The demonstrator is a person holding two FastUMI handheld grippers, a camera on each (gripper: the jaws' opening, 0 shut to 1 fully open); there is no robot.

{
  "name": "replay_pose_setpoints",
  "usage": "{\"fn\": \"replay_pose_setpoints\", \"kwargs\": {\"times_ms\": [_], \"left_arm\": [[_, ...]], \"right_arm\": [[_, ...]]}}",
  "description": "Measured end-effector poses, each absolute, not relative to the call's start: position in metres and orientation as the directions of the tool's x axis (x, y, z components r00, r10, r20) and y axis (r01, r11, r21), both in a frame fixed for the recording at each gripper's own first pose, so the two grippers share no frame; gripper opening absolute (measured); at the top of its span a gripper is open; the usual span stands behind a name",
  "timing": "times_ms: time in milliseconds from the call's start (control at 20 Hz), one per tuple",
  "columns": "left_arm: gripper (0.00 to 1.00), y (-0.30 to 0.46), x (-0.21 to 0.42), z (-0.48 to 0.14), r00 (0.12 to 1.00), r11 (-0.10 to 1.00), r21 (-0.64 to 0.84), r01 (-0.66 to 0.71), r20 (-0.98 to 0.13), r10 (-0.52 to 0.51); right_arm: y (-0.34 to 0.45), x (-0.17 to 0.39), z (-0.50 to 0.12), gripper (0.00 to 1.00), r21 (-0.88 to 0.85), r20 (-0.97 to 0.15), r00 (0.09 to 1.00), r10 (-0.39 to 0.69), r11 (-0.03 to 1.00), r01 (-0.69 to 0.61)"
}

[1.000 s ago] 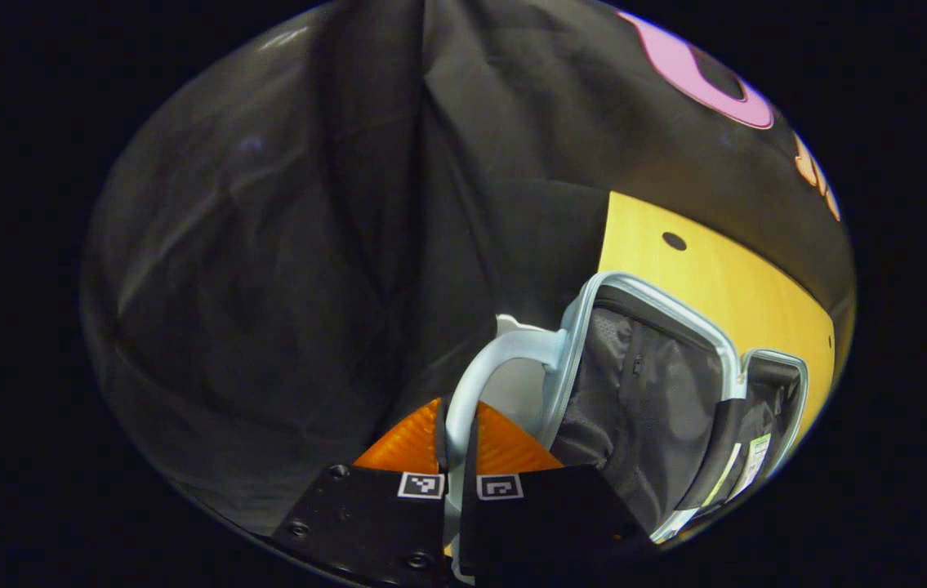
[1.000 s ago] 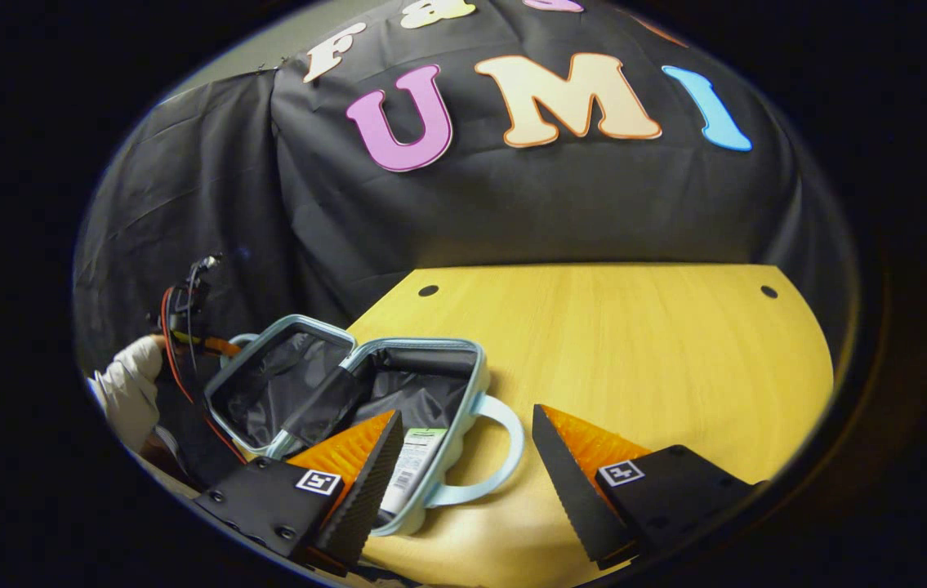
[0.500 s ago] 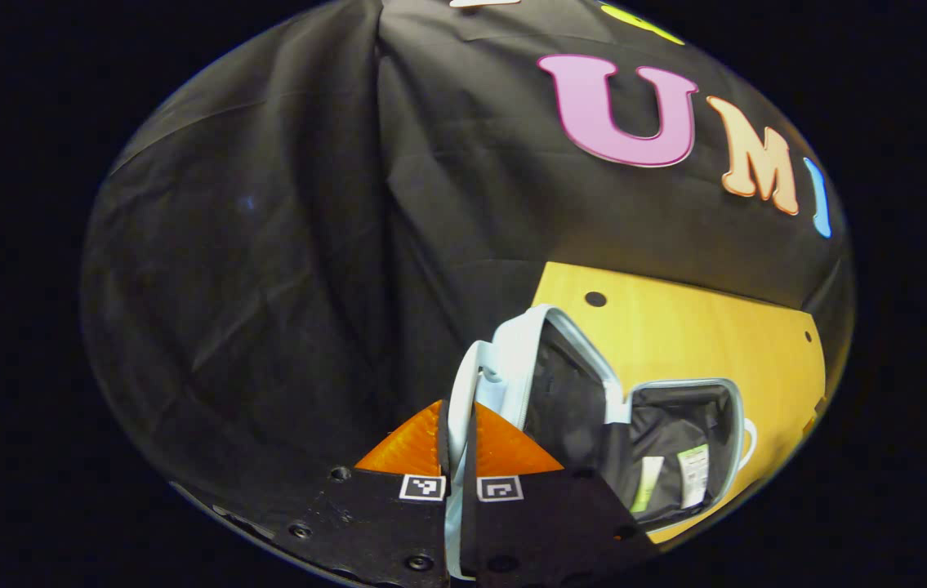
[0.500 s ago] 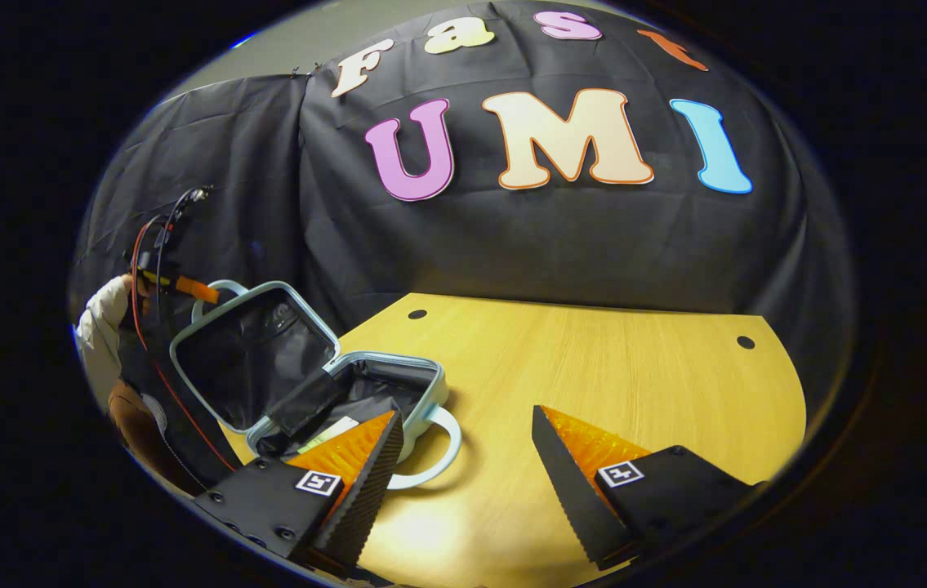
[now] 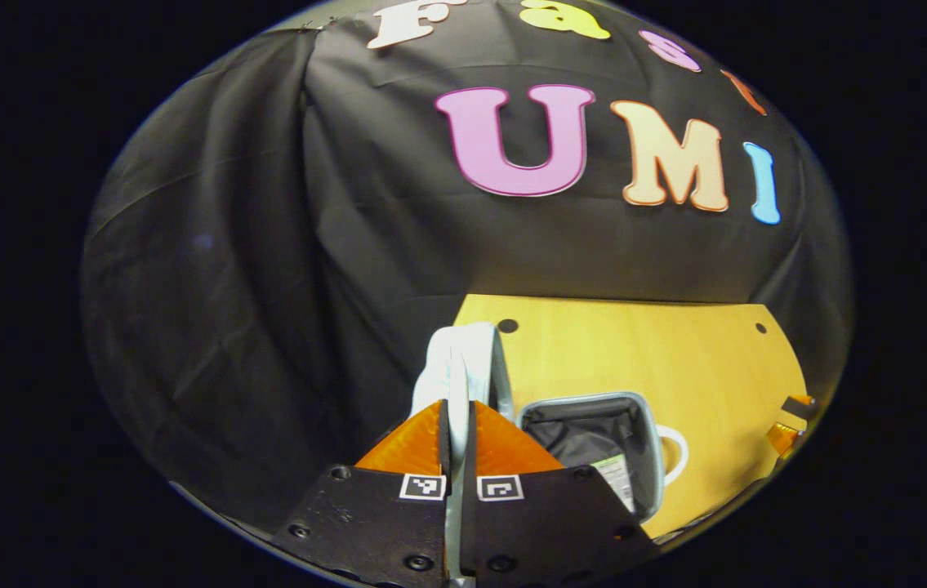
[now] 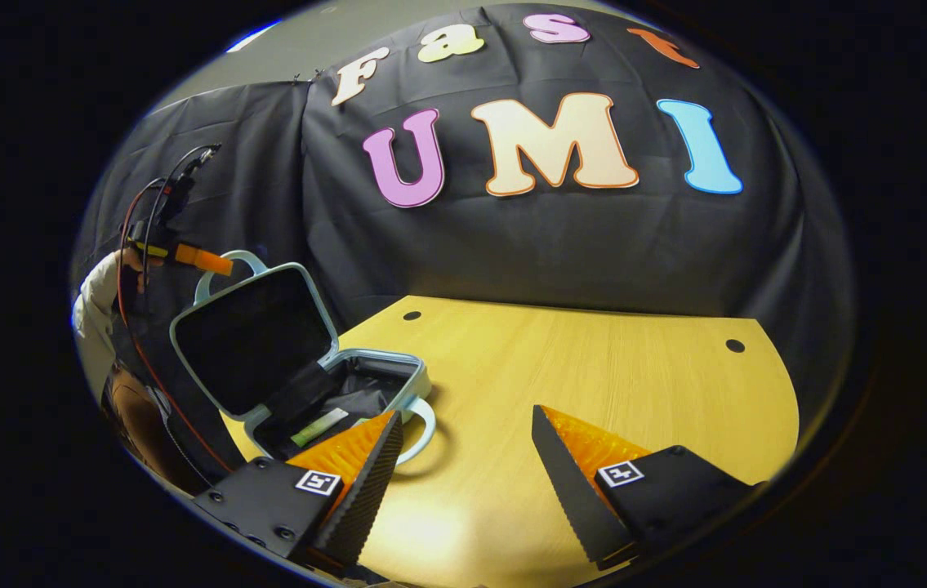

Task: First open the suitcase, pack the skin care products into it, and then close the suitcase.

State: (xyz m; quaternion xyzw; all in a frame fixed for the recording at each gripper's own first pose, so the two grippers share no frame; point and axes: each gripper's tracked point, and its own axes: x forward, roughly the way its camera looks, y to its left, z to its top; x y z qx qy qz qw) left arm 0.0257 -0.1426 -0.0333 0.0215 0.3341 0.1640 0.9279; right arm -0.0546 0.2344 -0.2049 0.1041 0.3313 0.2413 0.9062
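Observation:
A small light-blue suitcase stands open on the left end of the wooden table. Its lid is raised nearly upright over the base. My left gripper is shut on the lid's handle; in the right gripper view the left gripper sits at the lid's top edge. Skin care tubes lie in the dark-lined base, one tube near its front wall. My right gripper hangs open above the table, just right of the base's handle.
A hand in a pale sleeve holds the left gripper, with red and black cables above it. The table has small round holes near its back edge. Black cloth walls stand behind and to the left. My right gripper shows at the table's far right.
The lid has swung up from lying back open to nearly upright over the base, carried by my left gripper. My right gripper has drawn back a little from the suitcase.

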Motion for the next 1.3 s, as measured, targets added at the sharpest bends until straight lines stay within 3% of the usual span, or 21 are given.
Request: {"fn": "replay_pose_setpoints", "kwargs": {"times_ms": [200, 450, 900, 1050, 1150, 1250, 1300], "left_arm": [[0.00, -0.193, 0.044, -0.042, 0.763, 0.973, 0.093, -0.213, -0.606, 0.225], [0.00, -0.274, 0.065, -0.060, 0.801, 0.993, -0.092, -0.074, -0.599, 0.004], [0.02, -0.358, 0.076, -0.111, 0.791, 0.984, -0.175, 0.016, -0.600, -0.120], [0.03, -0.377, 0.073, -0.126, 0.773, 0.990, -0.127, 0.066, -0.621, -0.131], [0.09, -0.387, 0.079, -0.130, 0.782, 0.990, -0.116, 0.083, -0.608, -0.137], [0.31, -0.398, 0.083, -0.119, 0.804, 0.988, -0.125, 0.087, -0.577, -0.143], [0.46, -0.405, 0.085, -0.117, 0.812, 0.987, -0.139, 0.084, -0.564, -0.149]], "right_arm": [[0.219, -0.053, -0.205, 0.98, 0.353, -0.550, 0.670, 0.498, 0.866, -0.354], [0.202, -0.059, -0.201, 0.98, 0.328, -0.568, 0.670, 0.478, 0.878, -0.349], [0.162, -0.058, -0.197, 0.98, 0.280, -0.590, 0.710, 0.385, 0.922, -0.268], [0.150, -0.060, -0.193, 0.98, 0.268, -0.588, 0.727, 0.355, 0.933, -0.239], [0.139, -0.063, -0.189, 0.98, 0.255, -0.586, 0.739, 0.332, 0.941, -0.221], [0.128, -0.066, -0.188, 0.98, 0.241, -0.585, 0.747, 0.316, 0.947, -0.212], [0.123, -0.066, -0.186, 0.98, 0.241, -0.582, 0.750, 0.313, 0.948, -0.208]]}}
